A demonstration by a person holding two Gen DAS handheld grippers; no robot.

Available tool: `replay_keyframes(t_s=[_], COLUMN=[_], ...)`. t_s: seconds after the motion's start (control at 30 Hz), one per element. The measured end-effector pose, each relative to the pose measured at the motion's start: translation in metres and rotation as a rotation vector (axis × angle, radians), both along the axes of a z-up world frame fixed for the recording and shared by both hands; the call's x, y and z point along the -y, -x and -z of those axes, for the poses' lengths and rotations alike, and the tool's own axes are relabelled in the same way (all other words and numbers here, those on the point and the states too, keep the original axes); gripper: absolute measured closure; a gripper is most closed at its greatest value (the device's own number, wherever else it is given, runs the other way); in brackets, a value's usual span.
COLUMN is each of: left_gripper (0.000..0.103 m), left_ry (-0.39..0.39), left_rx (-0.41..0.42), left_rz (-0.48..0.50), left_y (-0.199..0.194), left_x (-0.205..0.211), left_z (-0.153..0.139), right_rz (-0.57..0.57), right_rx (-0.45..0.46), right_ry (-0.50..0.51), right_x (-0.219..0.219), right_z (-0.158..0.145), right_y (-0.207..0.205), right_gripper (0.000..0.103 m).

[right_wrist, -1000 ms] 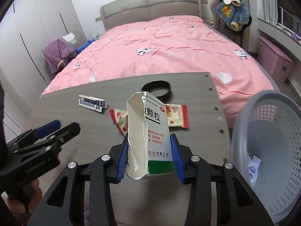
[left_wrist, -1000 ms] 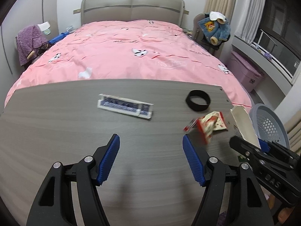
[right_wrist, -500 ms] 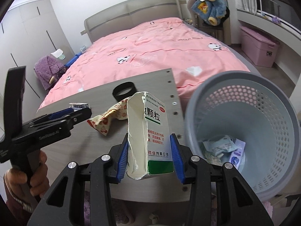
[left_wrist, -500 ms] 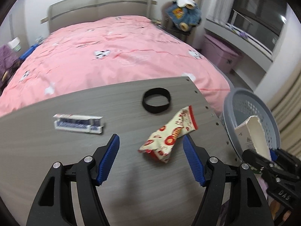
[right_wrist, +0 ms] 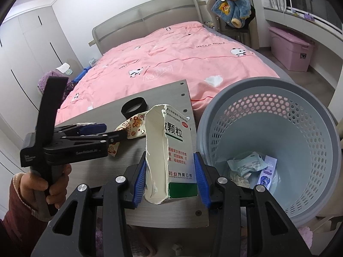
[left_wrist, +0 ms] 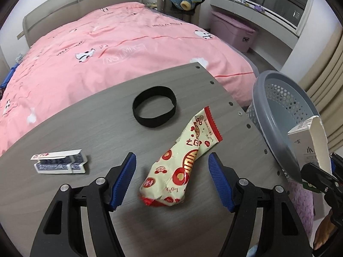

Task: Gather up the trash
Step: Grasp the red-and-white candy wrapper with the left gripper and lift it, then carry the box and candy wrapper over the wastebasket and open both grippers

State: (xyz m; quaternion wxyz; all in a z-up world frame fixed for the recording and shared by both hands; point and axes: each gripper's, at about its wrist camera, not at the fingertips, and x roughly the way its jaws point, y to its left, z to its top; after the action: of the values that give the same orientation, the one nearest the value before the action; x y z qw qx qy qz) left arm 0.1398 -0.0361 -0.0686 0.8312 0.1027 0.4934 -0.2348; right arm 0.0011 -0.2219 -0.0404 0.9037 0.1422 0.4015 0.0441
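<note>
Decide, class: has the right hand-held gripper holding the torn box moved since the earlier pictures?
Yes. The right hand-held gripper, shut on the torn box, has moved rightward off the table toward the gray basket, which now fills more of its view.

A grey wood-grain bench [left_wrist: 90, 128] stands at the foot of a bed with a pink printed quilt [left_wrist: 120, 42] and a grey padded headboard [right_wrist: 145, 15]. On the bench lie a black elastic band loop [left_wrist: 154, 109] and, well apart to its left, a small flat blue-and-white box [left_wrist: 59, 164]. A blue plush jacket [right_wrist: 232, 6] hangs on a chair beside the bed, and a lilac plastic storage bin [right_wrist: 289, 48] sits under the window ledge.
</note>
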Motion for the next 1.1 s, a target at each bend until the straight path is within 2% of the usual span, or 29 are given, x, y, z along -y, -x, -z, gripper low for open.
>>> replay_keyframes(t_s=[0.3,0.37,0.47,0.67,0.8,1.1], left_gripper=[0.038,0.054,0.070,0.073,0.073,0.073], left_ry=[0.003,0.003,0.010,0.042,0.067,0.059], left_rx=[-0.013,-0.020,-0.043,-0.050,-0.043,0.073], left_rz=[0.027,0.036,0.037,0.014,-0.041,-0.104], left_y=[-0.002,-0.002,-0.002,0.009,0.023,0.063], left_x=[0.011,0.014,0.015,0.009,-0.002,-0.001], left_z=[0.010,0.012,0.015,0.014,0.010,-0.017], right_rz=[0.005,0.006,0.007,0.010,0.014,0.051], right_rx=[-0.002,-0.002,-0.002,0.002,0.009,0.027], right_ry=[-0.008,-0.010,-0.010,-0.013,-0.015,-0.014], right_x=[0.002,0.003,0.004,0.006,0.009,0.025], right_z=[0.002,0.002,0.002,0.001,0.000,-0.004], right_y=[0.000,0.000,0.000,0.001,0.003,0.014], right_gripper=[0.062,0.062,0.062,0.062,0.062,0.062])
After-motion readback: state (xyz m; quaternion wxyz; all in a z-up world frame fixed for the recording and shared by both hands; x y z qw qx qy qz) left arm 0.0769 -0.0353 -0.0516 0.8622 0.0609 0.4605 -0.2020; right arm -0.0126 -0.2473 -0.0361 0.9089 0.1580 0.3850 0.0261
